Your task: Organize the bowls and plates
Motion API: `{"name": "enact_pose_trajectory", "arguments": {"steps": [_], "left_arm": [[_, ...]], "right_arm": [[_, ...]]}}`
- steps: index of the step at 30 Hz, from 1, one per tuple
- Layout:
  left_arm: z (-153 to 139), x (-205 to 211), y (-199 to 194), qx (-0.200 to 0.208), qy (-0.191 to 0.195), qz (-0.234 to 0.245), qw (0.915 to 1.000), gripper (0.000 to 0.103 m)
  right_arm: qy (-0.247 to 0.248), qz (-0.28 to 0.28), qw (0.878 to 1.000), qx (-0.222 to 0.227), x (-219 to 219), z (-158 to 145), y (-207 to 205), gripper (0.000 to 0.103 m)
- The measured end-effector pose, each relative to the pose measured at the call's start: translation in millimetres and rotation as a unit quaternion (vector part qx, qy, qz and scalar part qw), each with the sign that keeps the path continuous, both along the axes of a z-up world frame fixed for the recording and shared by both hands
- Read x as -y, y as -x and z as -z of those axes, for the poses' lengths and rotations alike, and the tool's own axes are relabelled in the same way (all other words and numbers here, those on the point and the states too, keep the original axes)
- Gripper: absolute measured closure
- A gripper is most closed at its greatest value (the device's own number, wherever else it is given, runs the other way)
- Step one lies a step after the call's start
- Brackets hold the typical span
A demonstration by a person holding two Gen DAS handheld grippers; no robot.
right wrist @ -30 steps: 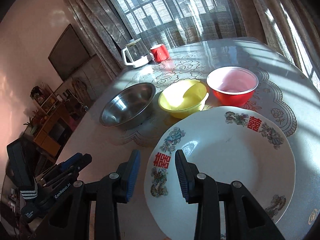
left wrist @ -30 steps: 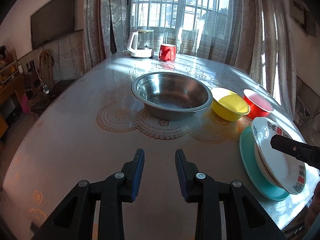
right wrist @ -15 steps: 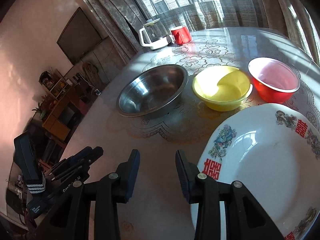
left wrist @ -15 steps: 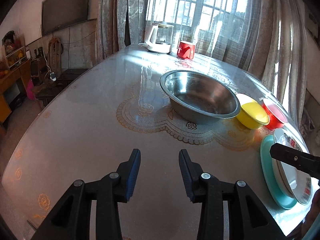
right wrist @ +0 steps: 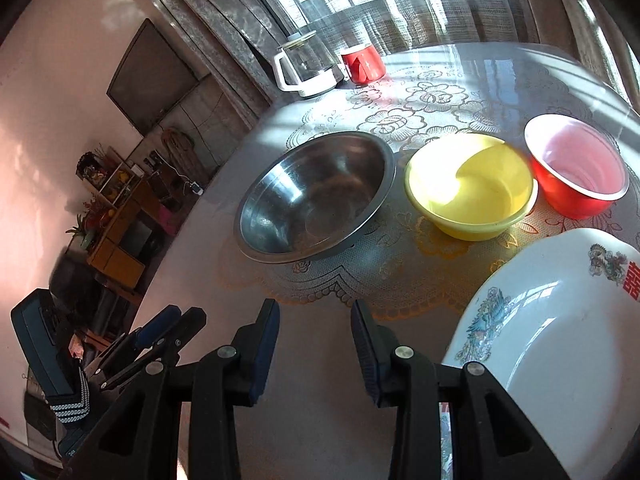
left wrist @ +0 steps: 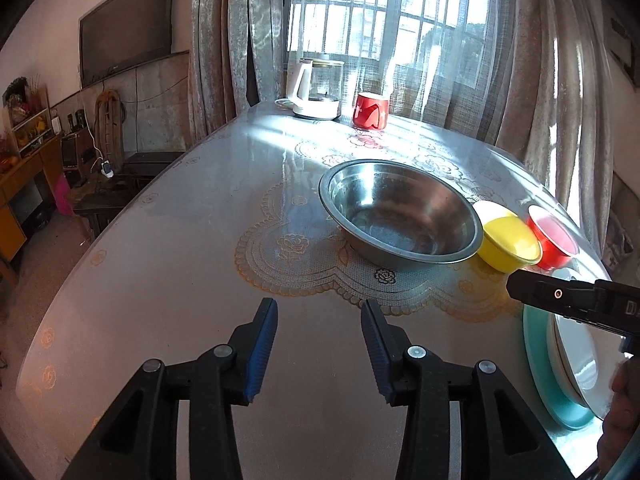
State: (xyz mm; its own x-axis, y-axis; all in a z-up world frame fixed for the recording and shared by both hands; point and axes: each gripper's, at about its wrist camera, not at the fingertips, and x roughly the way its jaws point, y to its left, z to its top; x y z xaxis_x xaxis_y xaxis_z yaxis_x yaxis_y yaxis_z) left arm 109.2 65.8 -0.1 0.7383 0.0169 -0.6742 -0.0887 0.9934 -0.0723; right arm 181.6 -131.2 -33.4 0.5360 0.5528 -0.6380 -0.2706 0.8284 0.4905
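Left gripper (left wrist: 318,322): jaws parted about halfway and just been widening; nothing between the blue pads, only bare table under them; it grips nothing.

Right gripper (right wrist: 314,322): jaws parted a moderate way, nothing between them; the pads hang over the table (right wrist: 320,360) just left of the white plate's rim, not touching it (released, as far as I can see from here).

White plate (right wrist: 560,352): at the table's near right edge; printed birds and red characters on its rim; nothing in it; in the left view it sits on a teal plate (left wrist: 538,376), partly behind the right gripper's black finger.

Steel bowl (right wrist: 316,196): the biggest vessel, mid-table on the lace-pattern mat; nothing in it.

Yellow bowl (right wrist: 470,186): just right of the steel bowl, its rim very close to it; whether they touch I cannot tell; holds nothing.

Red bowl (right wrist: 576,168): just right of the yellow one, pale inside, holds nothing.

Far end: a glass kettle (left wrist: 318,90) with white handle and a red mug (left wrist: 371,111) side by side near the curtains; the mug bears a white mark I cannot read.

Writing: red double-character sign on the white plate; small letters on the left gripper's body in the right view, too small to read.
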Motion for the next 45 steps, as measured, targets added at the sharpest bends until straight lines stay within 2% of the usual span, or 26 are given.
{"name": "enact_pose_trajectory", "arguments": {"steps": [7, 22, 24, 27, 30, 33, 38, 41, 42, 45], "left_arm": [[-3, 4, -8, -0.001, -0.017, 0.005, 0.9998, 0.059], [-4, 4, -34, -0.005, -0.014, 0.022, 0.9997, 0.056], [-5, 1, -40, -0.006, -0.004, 0.022, 0.9997, 0.054], [-7, -6, -50, -0.009, 0.031, 0.022, 0.9992, 0.046], [-9, -13, -63, -0.01, 0.061, 0.013, 0.998, 0.046], [-10, -16, -75, -0.012, 0.06, 0.004, 0.9981, 0.046], [-7, -23, -95, -0.018, 0.092, 0.006, 0.9956, 0.046], [-1, -25, -109, -0.028, 0.096, 0.0, 0.995, 0.048], [2, -26, -113, -0.033, 0.098, -0.003, 0.9947, 0.055], [15, -30, -126, -0.056, 0.111, -0.009, 0.9922, 0.066]], "right_arm": [[-0.009, 0.021, 0.999, -0.027, 2, 1, -20, 0.065], [-0.041, 0.055, 0.995, -0.067, 1, 4, -52, 0.066], [-0.045, 0.058, 0.995, -0.072, 0, 5, -56, 0.066], [-0.048, 0.065, 0.994, -0.074, -1, 5, -60, 0.066], [-0.05, 0.07, 0.993, -0.075, -4, 4, -65, 0.063], [-0.046, 0.084, 0.992, -0.077, -2, 5, -68, 0.061], [-0.048, 0.089, 0.991, -0.09, 0, 11, -74, 0.061], [-0.05, 0.092, 0.99, -0.095, 0, 15, -78, 0.061], [-0.047, 0.095, 0.99, -0.094, -1, 16, -79, 0.061], [-0.033, 0.1, 0.99, -0.096, -5, 20, -83, 0.061]]}}
